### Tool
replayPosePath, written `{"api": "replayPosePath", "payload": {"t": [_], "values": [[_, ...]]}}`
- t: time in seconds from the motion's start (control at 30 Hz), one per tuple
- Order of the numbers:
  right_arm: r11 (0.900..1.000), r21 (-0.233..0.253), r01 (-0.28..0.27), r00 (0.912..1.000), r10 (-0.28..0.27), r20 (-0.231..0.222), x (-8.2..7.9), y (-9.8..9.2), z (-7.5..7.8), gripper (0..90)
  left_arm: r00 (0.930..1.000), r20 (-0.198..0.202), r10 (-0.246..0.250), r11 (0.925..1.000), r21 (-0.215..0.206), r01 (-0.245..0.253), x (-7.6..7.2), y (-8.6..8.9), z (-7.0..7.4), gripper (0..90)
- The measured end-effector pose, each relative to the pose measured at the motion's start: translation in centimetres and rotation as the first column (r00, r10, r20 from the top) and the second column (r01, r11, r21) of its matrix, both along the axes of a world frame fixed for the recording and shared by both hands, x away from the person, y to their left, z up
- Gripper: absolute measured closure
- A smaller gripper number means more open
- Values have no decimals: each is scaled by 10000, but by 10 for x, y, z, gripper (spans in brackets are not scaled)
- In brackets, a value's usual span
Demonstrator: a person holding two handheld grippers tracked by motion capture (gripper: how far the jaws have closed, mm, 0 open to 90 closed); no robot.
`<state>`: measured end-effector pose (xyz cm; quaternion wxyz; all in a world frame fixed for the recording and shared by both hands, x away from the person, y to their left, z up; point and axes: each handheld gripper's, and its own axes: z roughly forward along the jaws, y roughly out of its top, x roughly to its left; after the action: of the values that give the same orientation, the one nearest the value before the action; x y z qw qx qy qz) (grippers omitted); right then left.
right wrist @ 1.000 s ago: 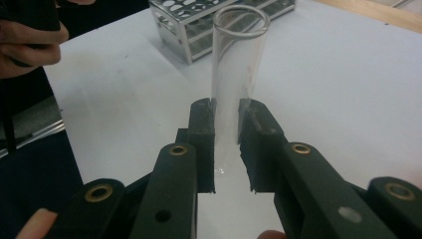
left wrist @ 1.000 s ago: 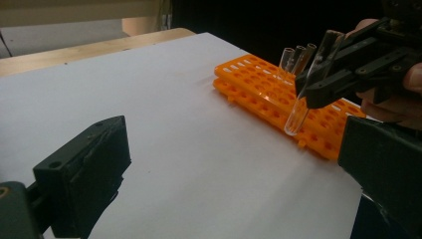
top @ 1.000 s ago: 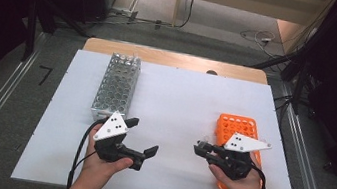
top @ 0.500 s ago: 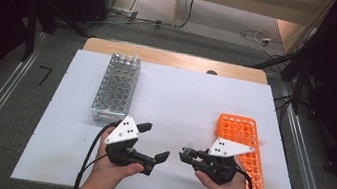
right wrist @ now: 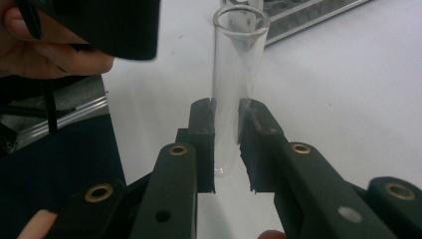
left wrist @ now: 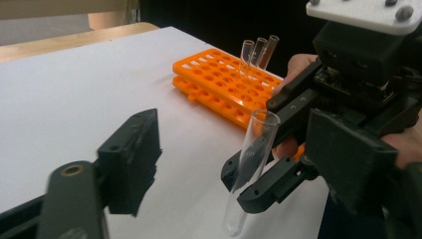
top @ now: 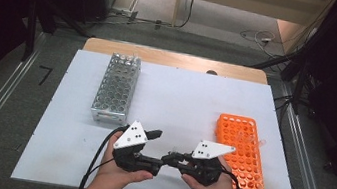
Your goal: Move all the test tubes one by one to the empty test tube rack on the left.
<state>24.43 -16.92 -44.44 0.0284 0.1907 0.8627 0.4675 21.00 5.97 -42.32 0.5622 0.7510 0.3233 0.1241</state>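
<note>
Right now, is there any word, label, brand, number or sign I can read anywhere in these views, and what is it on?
None can be read.
The orange rack, the metal rack, the glass tube clamped in the right gripper and the white table top carry no visible print.
The grey plates on the grippers bear only screw heads.
The left gripper stands open and shows no marking.

Lab: test-tube racks [top: 240, 151] on table [top: 180, 101]

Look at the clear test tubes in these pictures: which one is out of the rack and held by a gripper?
The test tube clamped upright between the right gripper jaws, above the white table. The other tubes stand in the orange rack.
</note>
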Motion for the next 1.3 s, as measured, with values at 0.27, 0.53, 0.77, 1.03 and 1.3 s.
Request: {"api": "replayPosePath", "payload": {"t": [0.27, 0.53, 0.77, 1.03, 1.3], "values": [[9999, -53, -120, 9998, 121, 178, -2, 2, 2, 745, 9994, 43, -352, 9991, -240, 353, 0, -6, -2, 468], [9997, -27, -252, 9996, 252, 114, -3, 5, 1, 745, 9977, -16, -678, 9971, -354, 677, 1, -9, -3, 646], [9996, -19, -272, 9996, 272, 32, -6, 7, 1, 745, 9954, 26, -957, 9949, -323, 958, 2, -12, -3, 741], [9992, -29, -400, 9992, 400, -12, -5, 8, 1, 745, 9940, -6, -1090, 9934, -363, 1089, 3, -8, -3, 748], [9989, -172, -436, 9990, 437, 37, -6, 10, 0, 745, 9936, 7, -1126, 9936, -37, 1126, 1, -7, -3, 748]]}}
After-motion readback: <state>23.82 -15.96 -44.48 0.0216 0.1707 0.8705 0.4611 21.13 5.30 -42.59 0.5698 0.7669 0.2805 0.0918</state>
